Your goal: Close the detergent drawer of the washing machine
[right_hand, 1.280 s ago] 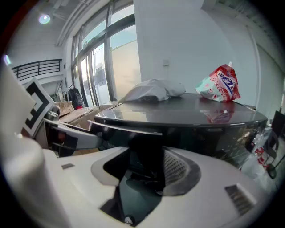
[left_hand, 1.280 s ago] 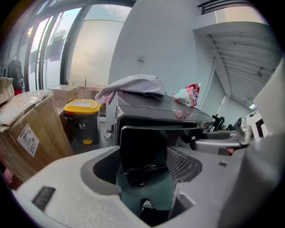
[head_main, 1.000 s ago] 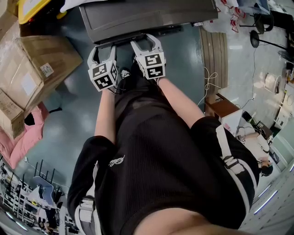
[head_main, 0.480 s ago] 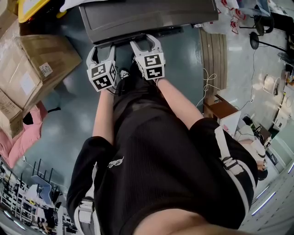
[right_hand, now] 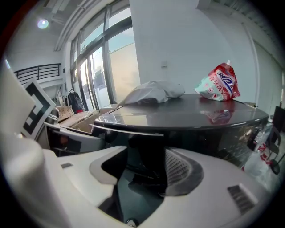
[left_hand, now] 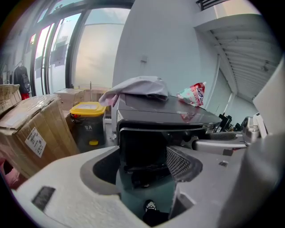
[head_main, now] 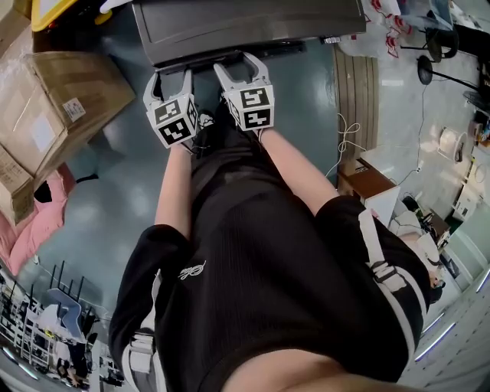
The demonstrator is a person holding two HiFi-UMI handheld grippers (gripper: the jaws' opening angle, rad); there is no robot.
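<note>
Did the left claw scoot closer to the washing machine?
No. The left claw sits just as near the washing machine front edge as it did before.

Head view looks steeply down from above the person; washing machine (head_main: 245, 27) sits at 12 o'clock. Both gripper views face it from close, about level with its top, sharing its dark front.

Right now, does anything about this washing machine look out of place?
The detergent drawer sticks out from the washing machine, not flush. A crumpled pale cloth and a red-and-white pouch lie on top.
</note>
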